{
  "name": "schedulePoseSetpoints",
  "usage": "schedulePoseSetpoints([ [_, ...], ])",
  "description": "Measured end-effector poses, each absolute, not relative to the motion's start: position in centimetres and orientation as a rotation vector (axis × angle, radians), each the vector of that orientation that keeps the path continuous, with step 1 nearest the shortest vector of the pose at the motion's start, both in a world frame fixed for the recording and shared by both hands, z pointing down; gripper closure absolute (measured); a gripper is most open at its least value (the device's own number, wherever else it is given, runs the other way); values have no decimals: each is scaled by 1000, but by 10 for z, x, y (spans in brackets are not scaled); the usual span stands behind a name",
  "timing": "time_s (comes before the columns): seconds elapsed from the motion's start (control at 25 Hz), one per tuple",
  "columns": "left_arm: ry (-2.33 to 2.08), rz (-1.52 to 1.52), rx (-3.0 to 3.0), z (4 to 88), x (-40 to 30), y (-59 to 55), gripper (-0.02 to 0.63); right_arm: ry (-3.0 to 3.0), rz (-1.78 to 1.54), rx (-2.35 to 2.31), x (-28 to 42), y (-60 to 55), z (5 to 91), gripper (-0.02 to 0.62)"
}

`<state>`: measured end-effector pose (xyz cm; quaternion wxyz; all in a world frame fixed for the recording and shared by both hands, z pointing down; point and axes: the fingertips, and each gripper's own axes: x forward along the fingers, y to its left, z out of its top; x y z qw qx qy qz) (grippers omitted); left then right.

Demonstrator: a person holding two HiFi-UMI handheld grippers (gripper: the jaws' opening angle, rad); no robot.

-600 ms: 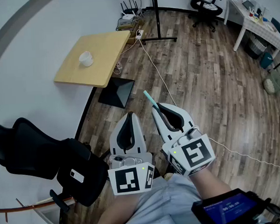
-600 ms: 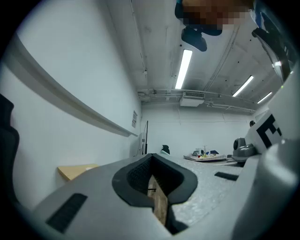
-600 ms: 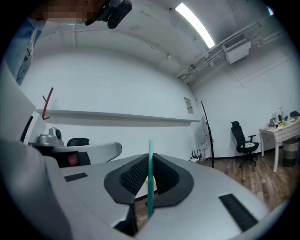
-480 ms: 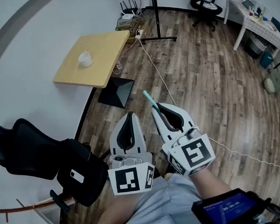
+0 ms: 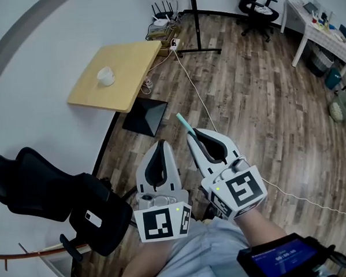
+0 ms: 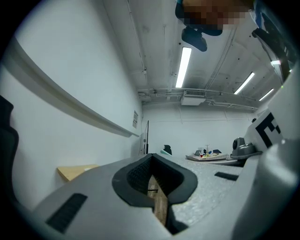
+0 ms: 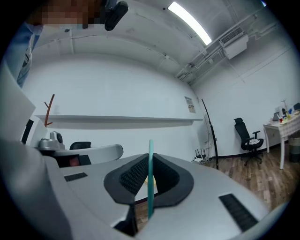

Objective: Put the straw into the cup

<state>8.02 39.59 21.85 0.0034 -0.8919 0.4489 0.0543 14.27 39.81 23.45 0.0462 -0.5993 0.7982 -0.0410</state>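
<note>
Carry the straw [image 5: 183,122], pinched in the right claw [image 5: 191,137] at mid-frame, over to the cup [image 5: 105,74] standing well apart on the counter [image 5: 128,56] at upper left. Aim the free end over the rim before releasing, perhaps steadying the cup with the left claw [image 5: 160,146], closed on nothing.

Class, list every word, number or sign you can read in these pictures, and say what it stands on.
None can be read.
Blue screen: pale digits, too blurred.
Wall notice: print too small.
Marker cubes on the left gripper and right gripper: square patterns, no words.
Straw, cup: no print visible.
</note>
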Motion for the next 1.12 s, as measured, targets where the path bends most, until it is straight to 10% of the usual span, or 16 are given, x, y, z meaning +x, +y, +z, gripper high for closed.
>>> schedulePoseSetpoints([
  [1.12, 1724, 101, -2693, 259, -18, 155, 607, 2625, -246, -1575, 41, 151, 264, 572],
])
